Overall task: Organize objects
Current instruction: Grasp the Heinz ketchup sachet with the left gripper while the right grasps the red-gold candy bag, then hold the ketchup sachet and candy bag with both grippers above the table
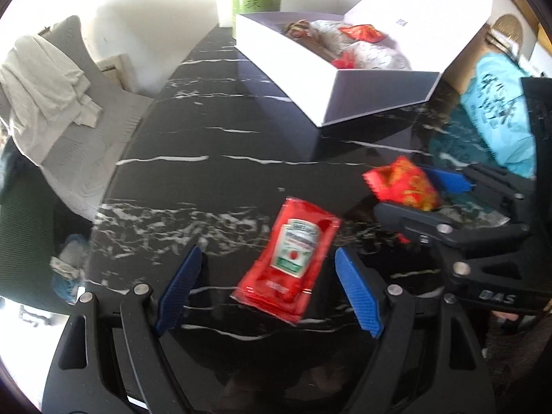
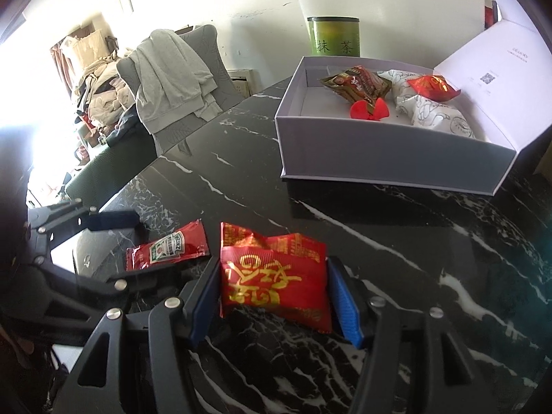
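A red ketchup packet (image 1: 288,260) lies flat on the black marble table between the fingers of my left gripper (image 1: 267,288), which is open around it without touching. It also shows in the right wrist view (image 2: 169,250). My right gripper (image 2: 274,296) is shut on a red snack packet with gold print (image 2: 276,279), its blue pads pressing both sides; the packet also shows in the left wrist view (image 1: 403,184). The white open box (image 2: 386,162) stands farther back and holds several wrapped snacks.
A green tea tin (image 2: 334,38) stands behind the box. The box lid (image 1: 421,10) leans open at the back. A grey chair with a draped cloth (image 2: 169,82) is beyond the table's left edge. A light blue bag (image 1: 500,110) sits at the right.
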The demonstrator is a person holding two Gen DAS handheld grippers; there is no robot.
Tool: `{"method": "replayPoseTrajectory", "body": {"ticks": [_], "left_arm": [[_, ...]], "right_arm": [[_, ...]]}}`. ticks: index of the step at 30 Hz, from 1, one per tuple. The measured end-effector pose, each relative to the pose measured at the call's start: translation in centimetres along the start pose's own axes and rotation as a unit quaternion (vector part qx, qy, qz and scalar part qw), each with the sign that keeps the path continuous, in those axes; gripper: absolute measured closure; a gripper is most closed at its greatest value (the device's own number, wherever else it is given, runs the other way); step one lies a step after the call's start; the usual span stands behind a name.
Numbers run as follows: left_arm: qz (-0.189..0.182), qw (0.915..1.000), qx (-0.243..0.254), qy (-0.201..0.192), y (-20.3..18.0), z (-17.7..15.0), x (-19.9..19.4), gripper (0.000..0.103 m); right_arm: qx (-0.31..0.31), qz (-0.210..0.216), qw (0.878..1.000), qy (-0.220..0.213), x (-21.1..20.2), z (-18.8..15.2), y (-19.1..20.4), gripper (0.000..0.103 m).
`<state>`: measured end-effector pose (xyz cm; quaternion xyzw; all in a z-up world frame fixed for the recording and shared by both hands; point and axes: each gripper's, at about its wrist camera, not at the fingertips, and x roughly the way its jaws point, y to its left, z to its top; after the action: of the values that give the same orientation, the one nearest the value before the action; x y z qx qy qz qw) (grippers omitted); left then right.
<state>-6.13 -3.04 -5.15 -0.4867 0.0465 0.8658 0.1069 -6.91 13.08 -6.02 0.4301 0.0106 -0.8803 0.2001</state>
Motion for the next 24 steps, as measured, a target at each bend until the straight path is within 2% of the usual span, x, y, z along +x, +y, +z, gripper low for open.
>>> {"method": "replayPoseTrajectory", "body": {"ticks": [2, 5, 7, 8, 10, 17, 20, 24], "left_arm": [[0.005, 1.0, -0.001, -0.002, 0.2, 0.0, 0.1, 0.024], [0.002, 1.0, 0.002, 0.006, 0.0, 0.4, 0.0, 0.036], [0.003, 1.0, 0.0, 0.006, -0.2, 0.6, -0.1, 0.05], [0.002, 1.0, 0.003, 0.003, -0.3, 0.7, -0.1, 0.053], [0.004, 1.0, -0.001, -0.005, -0.5, 0.9, -0.1, 0.072], [-0.007, 0.9998, -0.019, -0.008, 0.1, 1.2, 0.0, 0.078], [0.007, 0.9994, -0.031, -0.017, 0.5, 1.2, 0.0, 0.078], [0.007, 0.9991, -0.037, -0.018, 0.9, 1.3, -0.4, 0.08]], "right_arm": [[0.001, 0.005, 1.0, 0.0, 0.0, 0.0, -0.2, 0.039], [0.008, 0.015, 1.0, -0.003, -0.1, -0.1, -0.5, 0.039], [0.014, 0.023, 1.0, -0.005, -0.2, -0.1, -0.7, 0.039], [0.017, 0.026, 0.999, -0.006, -0.2, -0.1, -0.9, 0.039], [0.019, 0.029, 0.999, -0.006, -0.3, -0.2, -1.0, 0.039], [0.021, 0.035, 0.999, -0.007, -0.5, -0.3, -1.2, 0.039], [0.021, 0.035, 0.999, -0.008, -0.5, -0.3, -1.2, 0.039], [0.023, 0.037, 0.999, -0.008, -0.5, -0.3, -1.3, 0.039]]}}
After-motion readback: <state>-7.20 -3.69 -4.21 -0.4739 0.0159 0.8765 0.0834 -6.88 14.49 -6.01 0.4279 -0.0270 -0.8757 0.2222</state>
